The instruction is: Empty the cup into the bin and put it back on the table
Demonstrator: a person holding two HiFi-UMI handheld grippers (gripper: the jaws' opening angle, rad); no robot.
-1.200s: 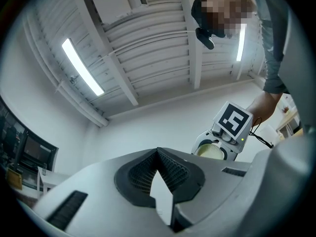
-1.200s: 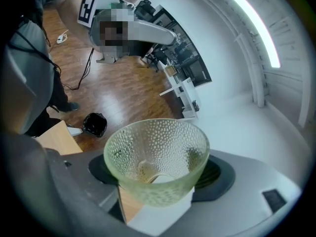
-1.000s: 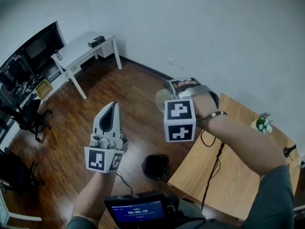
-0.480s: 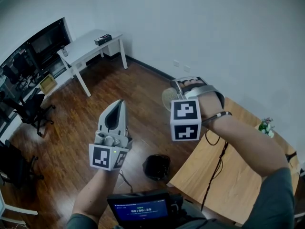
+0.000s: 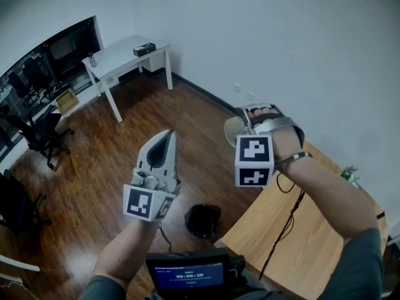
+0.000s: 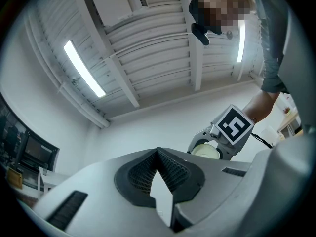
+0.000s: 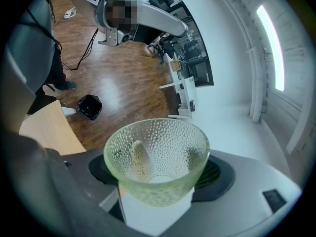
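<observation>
Across the head view the whole scene slid. The white-topped desk by the far wall drifted right and up, toward the picture's middle. The right tool, with the clear dimpled glass cup between its jaws, ended further right in the picture, and the left tool also ended further right and a little higher. The small green potted plant on the light wooden counter sank toward the right edge. The readout on the dark screen at the bottom edge ticked up by one.
</observation>
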